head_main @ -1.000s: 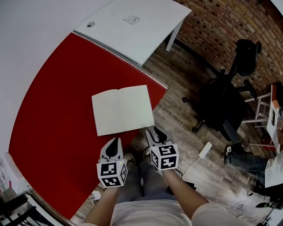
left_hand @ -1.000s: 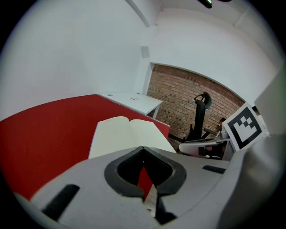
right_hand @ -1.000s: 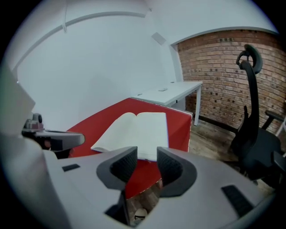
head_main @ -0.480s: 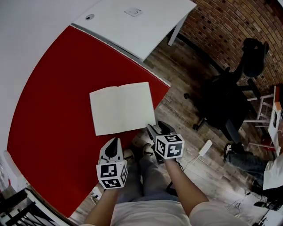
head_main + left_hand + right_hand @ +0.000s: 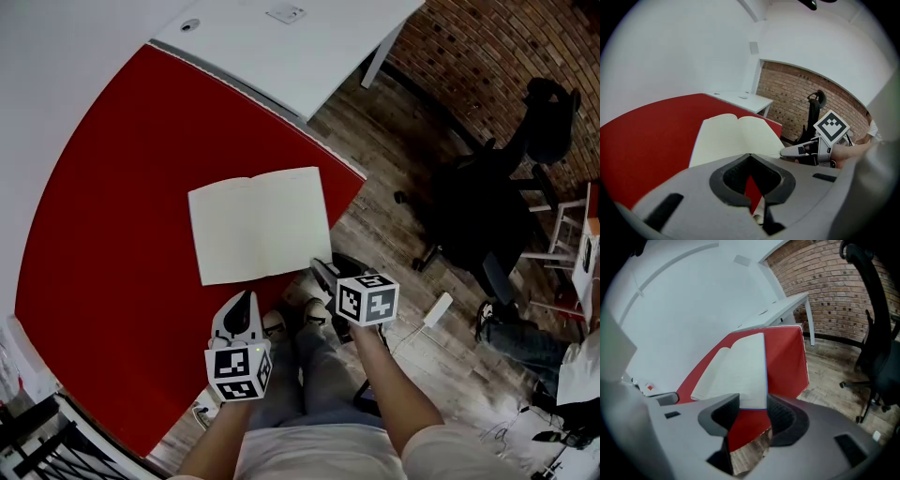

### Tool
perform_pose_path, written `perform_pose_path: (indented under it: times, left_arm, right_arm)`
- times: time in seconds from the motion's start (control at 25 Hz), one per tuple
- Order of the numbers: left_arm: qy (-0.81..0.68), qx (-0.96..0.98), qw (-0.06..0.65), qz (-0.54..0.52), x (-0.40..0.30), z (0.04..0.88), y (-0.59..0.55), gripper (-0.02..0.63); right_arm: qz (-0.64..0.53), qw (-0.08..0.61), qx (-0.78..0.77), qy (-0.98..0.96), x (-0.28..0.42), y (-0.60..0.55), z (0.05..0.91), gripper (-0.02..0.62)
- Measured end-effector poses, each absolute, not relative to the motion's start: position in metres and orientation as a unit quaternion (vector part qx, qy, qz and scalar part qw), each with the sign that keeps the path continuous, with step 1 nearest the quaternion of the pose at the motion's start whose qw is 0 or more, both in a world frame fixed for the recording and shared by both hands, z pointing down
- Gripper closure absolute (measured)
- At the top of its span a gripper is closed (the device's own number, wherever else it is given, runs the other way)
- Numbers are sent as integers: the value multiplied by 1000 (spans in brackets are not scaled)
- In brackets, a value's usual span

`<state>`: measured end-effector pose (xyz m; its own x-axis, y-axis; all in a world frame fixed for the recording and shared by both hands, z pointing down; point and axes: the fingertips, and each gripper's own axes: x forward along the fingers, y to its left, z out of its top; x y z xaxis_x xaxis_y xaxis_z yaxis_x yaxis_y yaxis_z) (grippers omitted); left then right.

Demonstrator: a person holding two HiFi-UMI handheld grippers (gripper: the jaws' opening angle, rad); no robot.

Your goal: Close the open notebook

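In the head view, an open notebook with blank cream pages point(image 5: 260, 225) lies flat on a red table point(image 5: 112, 216), close to the table's near right corner, its spine running away from the person. The left gripper point(image 5: 245, 300) hangs over the red top just short of the notebook's near edge. The right gripper point(image 5: 320, 271) sits just beside the notebook's near right corner, at the table's edge and over a wooden plank floor point(image 5: 394, 169). A white table point(image 5: 281, 52) butts against the far side of the red one, and a black office chair point(image 5: 473, 220) stands off to the right before a brick wall point(image 5: 506, 47).

In the left gripper view, the left gripper point(image 5: 750, 155) has its jaw tips meeting, with nothing caught in them; only red table shows through the hollow behind the tips. The notebook point(image 5: 736, 133) lies ahead, and the right gripper point(image 5: 787, 152) reaches in from the right.

In the right gripper view, the right gripper point(image 5: 752, 399) has just been opening and its jaws stand wide apart. The notebook's point(image 5: 736, 369) near corner shows in the gap, with neither pad pressing on it.
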<state>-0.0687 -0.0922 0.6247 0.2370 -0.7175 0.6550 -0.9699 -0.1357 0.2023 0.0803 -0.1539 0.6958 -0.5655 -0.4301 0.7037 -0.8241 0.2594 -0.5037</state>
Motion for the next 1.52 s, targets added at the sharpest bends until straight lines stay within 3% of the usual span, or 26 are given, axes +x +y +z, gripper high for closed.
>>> perform_pose_path:
  times: [0.2, 0.4, 1.08, 1.52]
  left_arm:
    - [-583, 724, 304, 207, -67, 623, -95, 612]
    - [-585, 723, 305, 205, -68, 623, -93, 612]
    - [-603, 718, 297, 183, -86, 602, -86, 612]
    - [-628, 703, 293, 157, -126, 584, -72, 612]
  right_arm:
    - [423, 233, 439, -758, 91, -157, 688, 506]
    - [410, 224, 453, -759, 93, -158, 677, 562]
    - [331, 226, 462, -791, 73, -158, 605, 574]
    - [268, 240, 434, -826, 11, -142, 554, 574]
